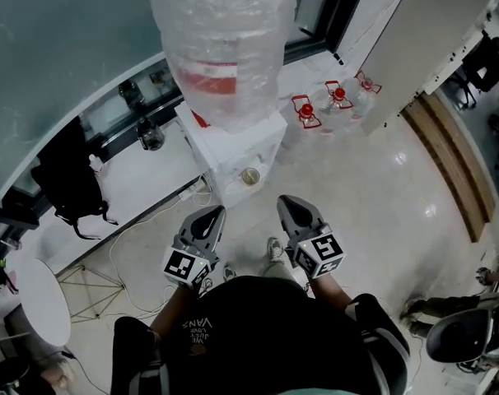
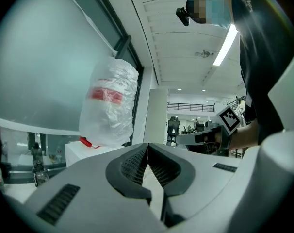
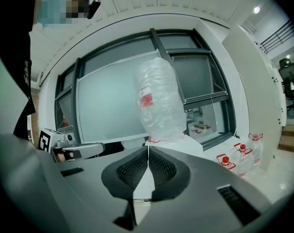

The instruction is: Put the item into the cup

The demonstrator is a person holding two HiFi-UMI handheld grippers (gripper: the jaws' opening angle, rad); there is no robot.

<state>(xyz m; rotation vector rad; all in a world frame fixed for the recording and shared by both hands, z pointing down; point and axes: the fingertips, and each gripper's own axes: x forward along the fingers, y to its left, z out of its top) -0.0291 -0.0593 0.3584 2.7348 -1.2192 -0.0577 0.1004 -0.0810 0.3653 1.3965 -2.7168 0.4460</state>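
Observation:
A small paper cup (image 1: 250,175) stands in the front recess of a white water dispenser (image 1: 230,153), under a large clear water bottle (image 1: 223,48) with a red label. My left gripper (image 1: 214,214) and right gripper (image 1: 287,203) hover side by side just in front of the dispenser, tips pointing at it. The left gripper (image 2: 147,145) has its jaws pressed together with nothing between them. My right gripper (image 3: 148,148) is likewise shut and empty. In both gripper views the bottle (image 3: 159,98) rises beyond the jaws. No loose item shows in any view.
Spare water bottles with red caps (image 1: 307,113) stand on the floor right of the dispenser. A black bag (image 1: 68,179) rests on the window ledge at left, with cables (image 1: 142,229) trailing below. A round white table (image 1: 39,303) is at lower left, an office chair (image 1: 464,336) at lower right.

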